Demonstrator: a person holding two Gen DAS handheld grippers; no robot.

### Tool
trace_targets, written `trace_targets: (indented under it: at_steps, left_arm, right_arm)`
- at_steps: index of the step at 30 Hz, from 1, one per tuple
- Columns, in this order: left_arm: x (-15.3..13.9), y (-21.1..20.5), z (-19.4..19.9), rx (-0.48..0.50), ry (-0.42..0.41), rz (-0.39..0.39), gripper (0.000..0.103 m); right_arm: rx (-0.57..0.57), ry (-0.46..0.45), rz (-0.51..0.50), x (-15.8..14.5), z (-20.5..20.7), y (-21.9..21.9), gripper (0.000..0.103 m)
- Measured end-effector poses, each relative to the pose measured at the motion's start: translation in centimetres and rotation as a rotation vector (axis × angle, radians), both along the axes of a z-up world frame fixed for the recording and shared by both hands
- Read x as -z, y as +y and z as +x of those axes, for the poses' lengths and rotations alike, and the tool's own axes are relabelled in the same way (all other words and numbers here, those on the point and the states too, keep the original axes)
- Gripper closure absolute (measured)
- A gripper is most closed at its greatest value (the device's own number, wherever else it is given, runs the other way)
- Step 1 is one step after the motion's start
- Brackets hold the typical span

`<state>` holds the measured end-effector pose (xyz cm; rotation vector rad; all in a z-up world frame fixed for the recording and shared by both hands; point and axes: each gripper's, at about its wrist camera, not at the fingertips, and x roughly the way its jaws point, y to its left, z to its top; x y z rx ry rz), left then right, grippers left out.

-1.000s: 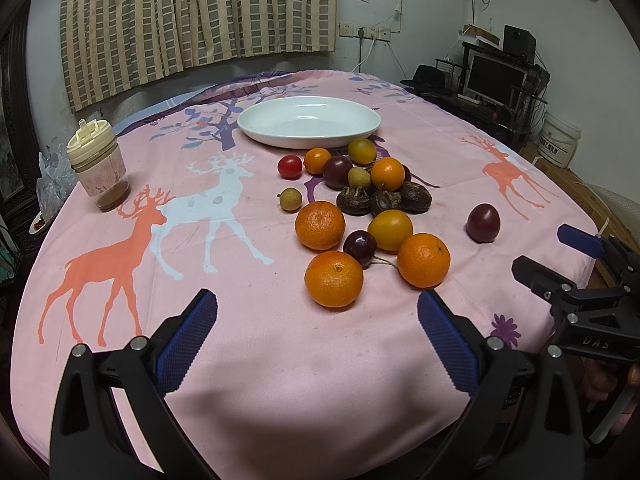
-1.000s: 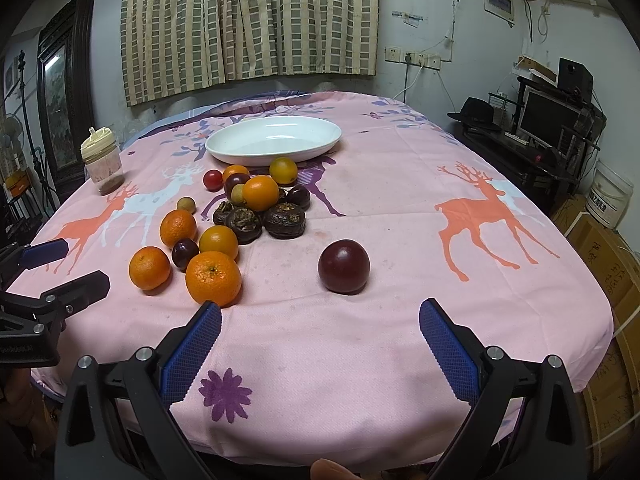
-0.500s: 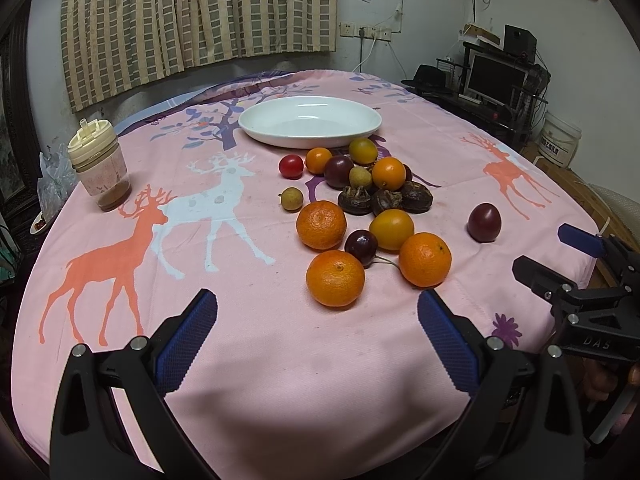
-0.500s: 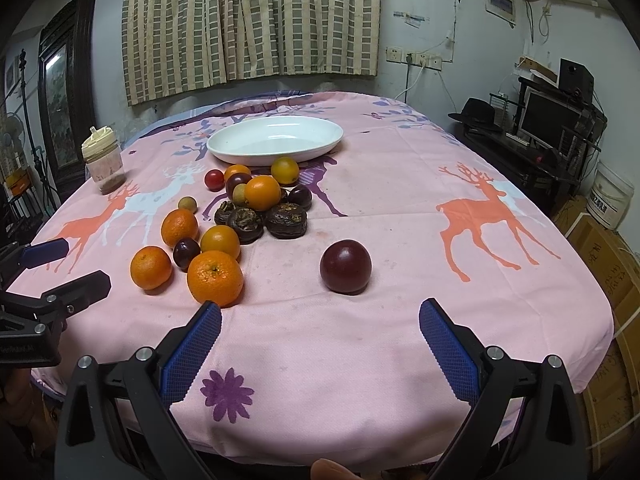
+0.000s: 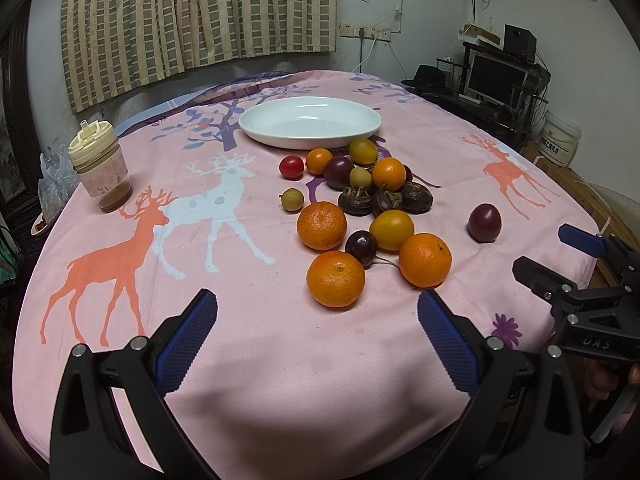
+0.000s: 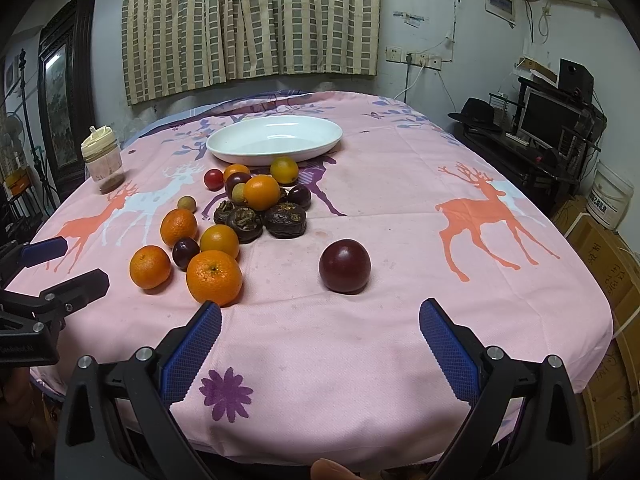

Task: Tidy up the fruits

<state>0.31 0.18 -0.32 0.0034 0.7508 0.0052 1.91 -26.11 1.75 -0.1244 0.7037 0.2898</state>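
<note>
A heap of fruit lies on the pink deer tablecloth: three mandarins, the nearest (image 5: 335, 279) (image 6: 214, 277), small oranges, dark plums, dried dark fruits (image 5: 416, 198) and a cherry tomato (image 5: 291, 167). One dark plum (image 5: 484, 223) (image 6: 345, 266) lies apart to the right. An empty white oval plate (image 5: 310, 122) (image 6: 276, 139) sits behind the heap. My left gripper (image 5: 316, 340) is open and empty, near the front edge short of the nearest mandarin. My right gripper (image 6: 320, 344) is open and empty, in front of the lone plum.
A plastic jar with a cream lid (image 5: 100, 168) (image 6: 103, 164) stands at the table's left. Each gripper shows at the edge of the other's view. A desk with a monitor (image 6: 552, 120) and a white bucket (image 6: 610, 200) stand to the right of the table.
Both grippers have edged slightly forward towards the fruit. Nothing on the table has moved.
</note>
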Motion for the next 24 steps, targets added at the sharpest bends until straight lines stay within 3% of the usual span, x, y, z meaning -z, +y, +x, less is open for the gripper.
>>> trace_targets:
  at_steps: [24]
  left_arm:
    - [0.15,0.17,-0.36,0.0,0.001,0.002,0.005]
  right_arm:
    - [0.0,0.0,-0.001,0.12,-0.04,0.14,0.004]
